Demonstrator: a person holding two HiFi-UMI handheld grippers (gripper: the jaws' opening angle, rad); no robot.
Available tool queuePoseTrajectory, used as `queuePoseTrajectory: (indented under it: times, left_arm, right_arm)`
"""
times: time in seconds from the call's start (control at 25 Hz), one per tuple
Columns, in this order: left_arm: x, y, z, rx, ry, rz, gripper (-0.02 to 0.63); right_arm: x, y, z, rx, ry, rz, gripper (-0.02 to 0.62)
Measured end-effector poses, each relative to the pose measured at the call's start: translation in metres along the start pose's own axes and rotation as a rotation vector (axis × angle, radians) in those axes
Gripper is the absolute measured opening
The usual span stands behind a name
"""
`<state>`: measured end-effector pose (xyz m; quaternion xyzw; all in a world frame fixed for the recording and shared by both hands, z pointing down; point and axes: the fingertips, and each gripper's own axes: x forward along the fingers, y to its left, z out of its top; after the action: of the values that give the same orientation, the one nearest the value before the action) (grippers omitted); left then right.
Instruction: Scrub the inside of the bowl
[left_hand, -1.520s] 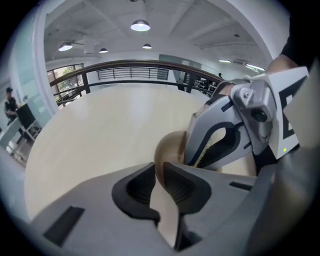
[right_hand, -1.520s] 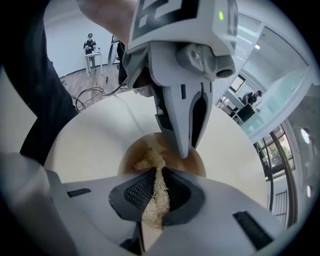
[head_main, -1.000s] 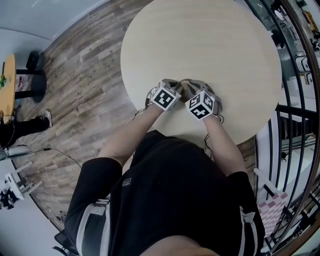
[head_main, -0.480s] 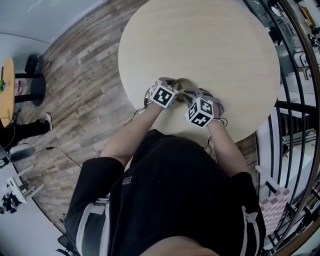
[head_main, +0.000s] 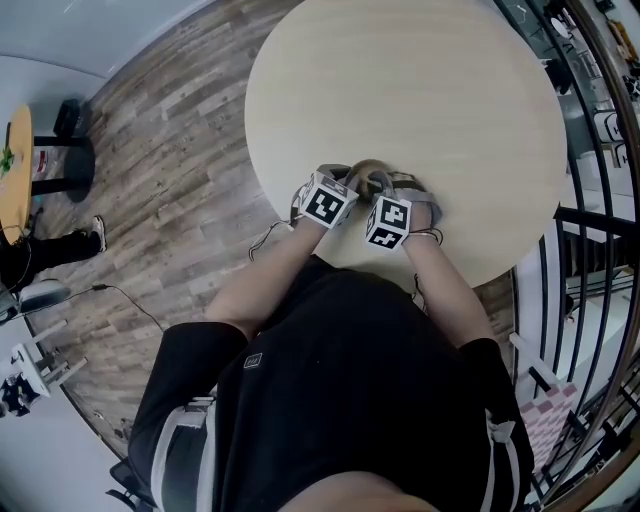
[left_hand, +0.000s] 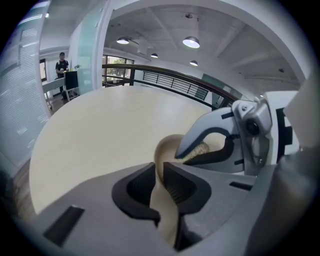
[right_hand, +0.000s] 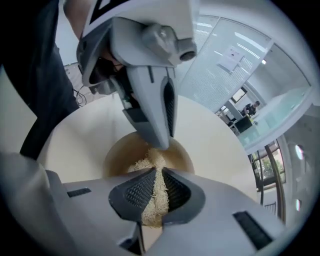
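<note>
Bowl (head_main: 360, 167) on pale round table (head_main: 480, 90) (plank floor (head_main: 170, 150)).

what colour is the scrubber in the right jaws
Pale straw-yellow scrubber, clearest in the right gripper view.

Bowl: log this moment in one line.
left gripper: clamped on bowl rim | right gripper: holds scrubber inside bowl | bowl: on table

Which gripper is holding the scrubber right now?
The right gripper: its jaws pinch the fibrous scrubber inside the bowl. The left gripper clamps the bowl's rim instead.
</note>
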<state>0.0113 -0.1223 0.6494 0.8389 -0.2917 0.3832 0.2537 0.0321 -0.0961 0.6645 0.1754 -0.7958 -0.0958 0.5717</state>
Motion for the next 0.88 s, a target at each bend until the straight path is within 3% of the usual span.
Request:
queuePoseTrajectory:
  times: [0.16, 0.44, 0.68, 0.76, 0.88]
  left_arm:
    - [-0.004, -0.010, -0.009, -0.018, -0.020, -0.013, 0.068]
    - [-0.010, -0.022, -0.005, 0.180, -0.023, 0.052, 0.100]
    - [0.000, -0.009, -0.006, 0.113, 0.009, 0.053, 0.098]
    - [0.001, -0.004, -0.007, 0.097, 0.019, 0.052, 0.097]
    - [0.003, -0.003, -0.004, 0.073, 0.007, 0.034, 0.097]
  right_arm:
    - [0.002, -0.014, -0.004, 0.036, 0.003, -0.065, 0.044]
    - [-0.009, -0.023, -0.005, 0.165, -0.049, -0.086, 0.044]
    - [-0.051, -0.052, 0.001, 0.526, -0.246, -0.004, 0.044]
    - [-0.061, -0.042, 0.008, 0.492, -0.287, 0.096, 0.044]
    - [-0.052, -0.005, 0.006, 0.245, -0.205, 0.224, 0.044]
